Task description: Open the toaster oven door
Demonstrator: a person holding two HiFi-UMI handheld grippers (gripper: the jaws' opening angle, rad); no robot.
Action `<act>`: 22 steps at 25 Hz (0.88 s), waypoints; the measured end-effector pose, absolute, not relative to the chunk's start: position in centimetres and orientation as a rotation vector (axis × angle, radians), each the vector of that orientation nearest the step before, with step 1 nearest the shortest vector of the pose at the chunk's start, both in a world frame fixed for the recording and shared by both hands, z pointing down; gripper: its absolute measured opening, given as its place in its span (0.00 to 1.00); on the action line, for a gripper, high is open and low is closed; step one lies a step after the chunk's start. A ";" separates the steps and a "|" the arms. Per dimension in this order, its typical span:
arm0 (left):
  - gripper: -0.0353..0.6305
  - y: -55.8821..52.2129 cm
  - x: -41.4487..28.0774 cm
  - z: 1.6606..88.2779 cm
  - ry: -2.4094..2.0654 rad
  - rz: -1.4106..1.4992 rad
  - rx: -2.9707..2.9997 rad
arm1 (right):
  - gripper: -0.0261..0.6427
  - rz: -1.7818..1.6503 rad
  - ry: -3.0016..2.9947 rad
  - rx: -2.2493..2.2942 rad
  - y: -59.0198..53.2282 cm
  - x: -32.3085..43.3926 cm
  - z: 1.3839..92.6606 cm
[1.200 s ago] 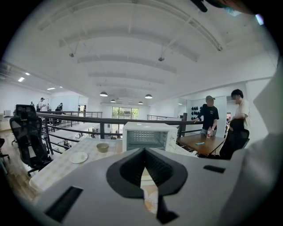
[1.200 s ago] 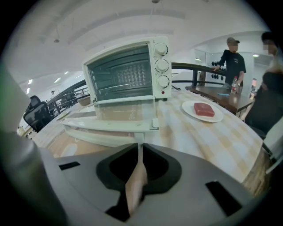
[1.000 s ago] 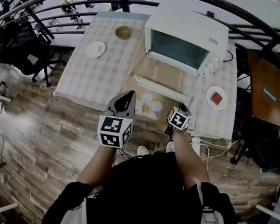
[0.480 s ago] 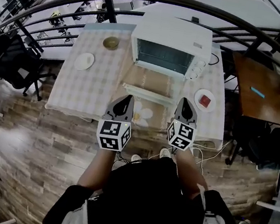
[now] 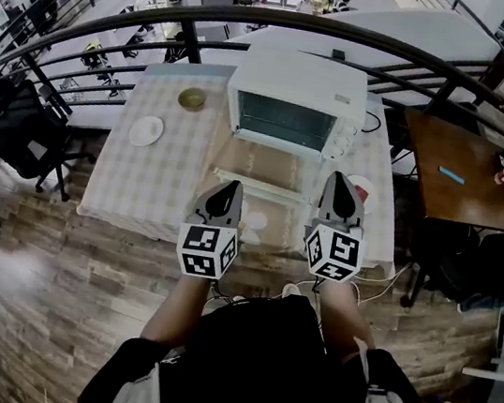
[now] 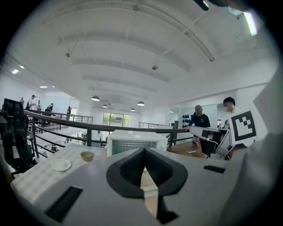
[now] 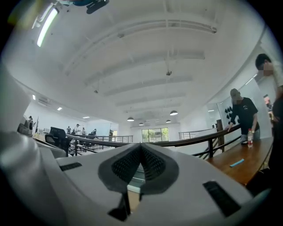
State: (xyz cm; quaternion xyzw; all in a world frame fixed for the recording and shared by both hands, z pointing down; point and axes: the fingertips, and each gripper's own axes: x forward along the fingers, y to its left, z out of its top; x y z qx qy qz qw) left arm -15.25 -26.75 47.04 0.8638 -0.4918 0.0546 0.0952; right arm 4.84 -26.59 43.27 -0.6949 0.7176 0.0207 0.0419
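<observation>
Moved: right gripper point(image 5: 337, 183) has risen level with left gripper point(image 5: 227, 192).
Jaws: both pinched together, empty.
Toaster oven point(image 5: 298, 89): upper centre; door point(image 5: 263, 162) already lying flat.
Relation: door ahead between both grippers, long axis crosswise, equally near.

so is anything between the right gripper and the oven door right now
Nothing visible does. The right gripper hovers shut, with only open air between it and the toaster oven door, which already looks folded down flat in front of the toaster oven. A small plate sits off to the right, out of the path.
</observation>
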 end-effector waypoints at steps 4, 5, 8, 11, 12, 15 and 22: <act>0.07 -26.8 -15.1 47.0 -1.449 0.158 2.569 | 0.04 0.061 2.211 -2.122 -26.5 4.4 43.3; 0.07 -26.8 -15.1 47.0 -1.448 0.158 2.571 | 0.04 0.057 2.211 -2.121 -26.5 4.3 43.4; 0.07 -26.7 -15.2 47.0 -1.448 0.161 2.574 | 0.04 0.055 2.205 -2.119 -26.4 4.3 43.2; 0.07 -26.6 -15.3 46.8 -1.453 0.162 2.572 | 0.04 0.052 2.201 -2.098 -26.3 4.5 43.0; 0.07 -26.6 -15.3 46.8 -1.455 0.162 2.572 | 0.04 0.051 2.203 -2.091 -26.2 4.5 43.0; 0.07 -26.5 -15.6 46.6 -1.463 0.157 2.573 | 0.04 0.052 2.211 -2.081 -26.2 4.4 42.9; 0.07 -26.6 -15.8 46.2 -1.472 0.148 2.574 | 0.04 0.073 2.248 -2.041 -26.0 3.7 42.8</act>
